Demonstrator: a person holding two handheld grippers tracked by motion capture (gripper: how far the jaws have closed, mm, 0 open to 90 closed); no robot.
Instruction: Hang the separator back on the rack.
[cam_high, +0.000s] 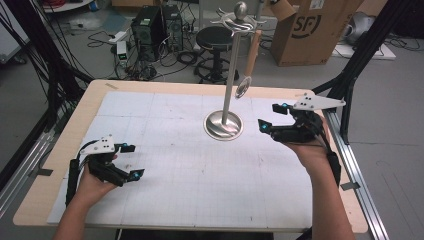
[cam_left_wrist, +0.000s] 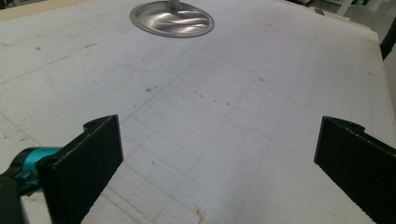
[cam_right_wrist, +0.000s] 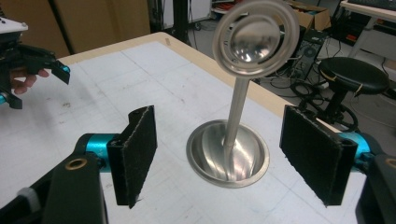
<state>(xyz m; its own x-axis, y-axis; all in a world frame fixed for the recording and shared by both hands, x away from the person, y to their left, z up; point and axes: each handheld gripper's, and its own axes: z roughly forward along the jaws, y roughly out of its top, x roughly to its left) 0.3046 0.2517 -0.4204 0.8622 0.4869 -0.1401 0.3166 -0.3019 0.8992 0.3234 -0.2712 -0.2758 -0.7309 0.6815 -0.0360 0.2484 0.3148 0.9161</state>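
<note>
The high view takes in the whole metal stand (cam_high: 230, 85): a round base at the centre of the frame on the white gridded mat (cam_high: 190, 170), a thin pole rising toward the top edge, and a hooked crown from which a wooden-handled ladle (cam_high: 248, 65) hangs, its small bowl low beside the pole. The left gripper view catches the stand's base (cam_left_wrist: 172, 18) at its top edge, well apart from the jaws, with bare mat between. In the right gripper view the ladle's shiny bowl (cam_right_wrist: 255, 36) fills the upper middle, facing the camera, with the dished base (cam_right_wrist: 228, 156) below it, and the other gripper sits far off at the upper left. The base's dish holds nothing but the pole foot. The left gripper (cam_high: 129, 160), at the lower left of the high view, lies low over the mat, jaws spread wide with nothing between them. The right gripper (cam_high: 272, 116), at the right of centre, points toward the stand just beside its base; its jaws stand apart, empty, framing the base and pole without touching them.
</note>
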